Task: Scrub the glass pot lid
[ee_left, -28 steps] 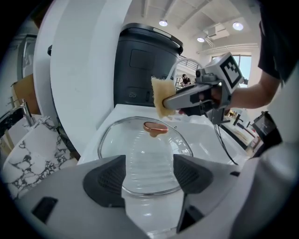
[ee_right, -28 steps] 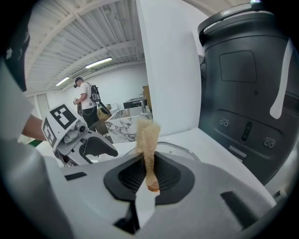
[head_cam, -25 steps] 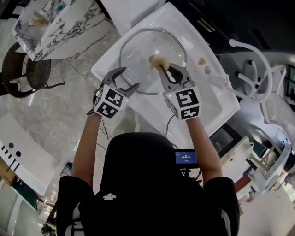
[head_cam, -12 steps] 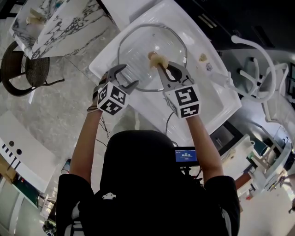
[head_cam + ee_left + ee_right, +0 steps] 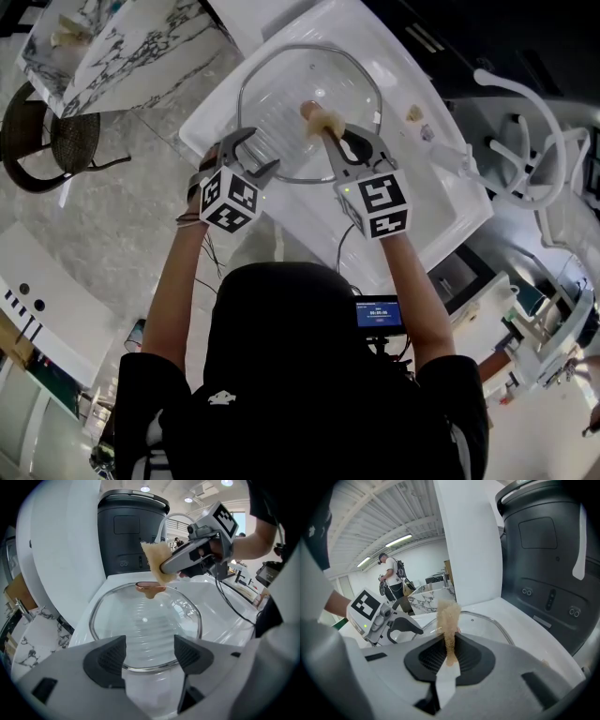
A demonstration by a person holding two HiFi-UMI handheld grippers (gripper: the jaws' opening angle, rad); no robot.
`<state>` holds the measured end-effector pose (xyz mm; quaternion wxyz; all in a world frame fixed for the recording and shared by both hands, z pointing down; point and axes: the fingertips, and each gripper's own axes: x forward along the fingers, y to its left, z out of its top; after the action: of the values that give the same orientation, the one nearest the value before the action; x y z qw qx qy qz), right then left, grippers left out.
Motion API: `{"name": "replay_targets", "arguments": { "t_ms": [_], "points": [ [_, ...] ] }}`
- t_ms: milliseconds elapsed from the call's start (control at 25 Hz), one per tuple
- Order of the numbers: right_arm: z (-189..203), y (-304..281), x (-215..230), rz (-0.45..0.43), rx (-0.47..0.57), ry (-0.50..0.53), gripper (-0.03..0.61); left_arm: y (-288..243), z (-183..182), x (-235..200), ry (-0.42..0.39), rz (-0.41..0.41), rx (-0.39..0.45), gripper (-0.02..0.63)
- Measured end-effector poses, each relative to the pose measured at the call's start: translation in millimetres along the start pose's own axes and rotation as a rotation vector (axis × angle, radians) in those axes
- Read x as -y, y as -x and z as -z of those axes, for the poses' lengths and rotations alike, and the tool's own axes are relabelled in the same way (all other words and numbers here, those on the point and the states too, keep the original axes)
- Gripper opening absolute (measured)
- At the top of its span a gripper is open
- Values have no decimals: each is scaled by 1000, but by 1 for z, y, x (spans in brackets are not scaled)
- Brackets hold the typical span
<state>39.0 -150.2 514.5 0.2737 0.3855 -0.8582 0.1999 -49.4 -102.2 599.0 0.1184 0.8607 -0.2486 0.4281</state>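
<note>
- Both of the person's arms reach forward and down over the white sink (image 5: 436,211), elbows close to straight, with one pair of tongs in each hand.
- The left tongs (image 5: 255,156) sit low at the near-left edge of the glass pot lid (image 5: 281,98), pointing across it. Their jaws stand apart and grip nothing. In the left gripper view (image 5: 149,656) the lid's near rim (image 5: 150,668) runs across the gap between the two pads. We cannot tell whether either pad touches it.
- The right tongs (image 5: 330,131) come in from the near-right and are tilted down toward the middle of the lid. Their jaws are closed tight on a thin tan sponge (image 5: 449,618), which stands up out of the pads.
- In the left gripper view the sponge (image 5: 157,563) hangs just above the lid's copper-coloured knob (image 5: 150,588). We cannot confirm contact between them.
- The lid lies flat in the sink with its knob up, and the ribbed floor of the sink shows through the glass (image 5: 140,630).
- Two small scraps (image 5: 412,120) lie on the sink floor to the right of the lid, apart from it.
- A black appliance (image 5: 133,531) stands behind the far edge of the sink.
</note>
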Motion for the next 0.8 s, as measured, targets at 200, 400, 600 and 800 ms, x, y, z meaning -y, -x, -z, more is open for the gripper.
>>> {"name": "replay_targets", "arguments": {
  "t_ms": [200, 400, 600, 800],
  "points": [
    [4, -1, -2, -6, -8, -3, 25, -1, 0, 0, -2, -3, -6, 295],
    [7, -2, -6, -15, -12, -2, 25, -1, 0, -1, 1, 2, 0, 293],
    [12, -1, -6, -20, -23, 10, 25, -1, 1, -2, -1, 13, -46, 293],
    [24, 0, -8, -44, -81, 46, 25, -1, 2, -2, -10, 22, -78, 293]
  ]
}}
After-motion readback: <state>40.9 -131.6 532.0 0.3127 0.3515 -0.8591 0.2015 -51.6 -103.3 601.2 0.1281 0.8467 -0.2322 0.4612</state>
